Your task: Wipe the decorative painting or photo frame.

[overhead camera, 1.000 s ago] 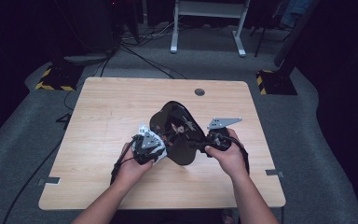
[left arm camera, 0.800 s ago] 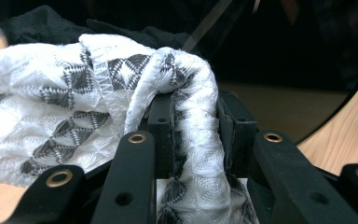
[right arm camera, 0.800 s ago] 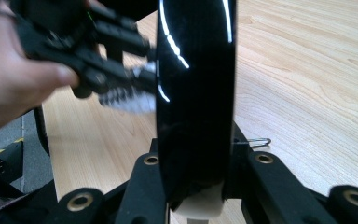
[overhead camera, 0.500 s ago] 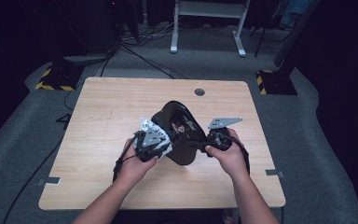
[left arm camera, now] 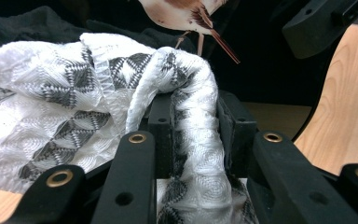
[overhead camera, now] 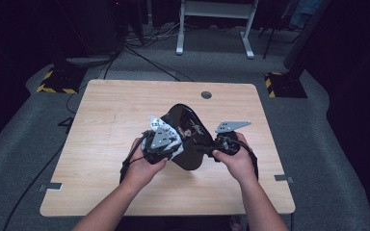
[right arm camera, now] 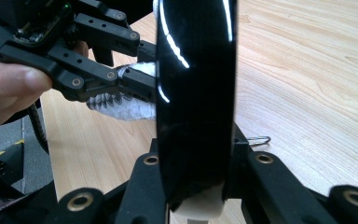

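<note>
High view: left gripper point(overhead camera: 166, 139) sits higher against the black plate point(overhead camera: 189, 144) than a second ago, cloth point(overhead camera: 160, 126) now rides up the plate's face toward its top edge. Right gripper point(overhead camera: 211, 147) hasn't shifted, holds the plate tilted up on edge above the desk point(overhead camera: 106, 110), roughly mid-desk, a bit toward the near edge. Reads as a wiping stroke going upward across the plate; wipe likely mid-way, not finished. Count: one plate, one cloth, two grippers, two hands, one desk.

Left gripper view: jaws clenched on a bunched fold of the white cloth with grey diamond pattern point(left arm camera: 74, 93). Cloth drapes to the left over the plate's dark face point(left arm camera: 261, 74). Bird print point(left arm camera: 186, 11) on the plate at the top. One cloth, one bird.

Right gripper view: jaws clamped on the rim of the plate point(right arm camera: 196, 93), seen edge-on and upright, glossy. Left gripper point(right arm camera: 135, 81) behind it with the cloth point(right arm camera: 121, 109) pressed at the plate's far side, a thumb point(right arm camera: 9, 84) at the left. Small metal hook or clip point(right arm camera: 258, 139) lies on the desk just right of the plate; can't tell what it is.
</note>
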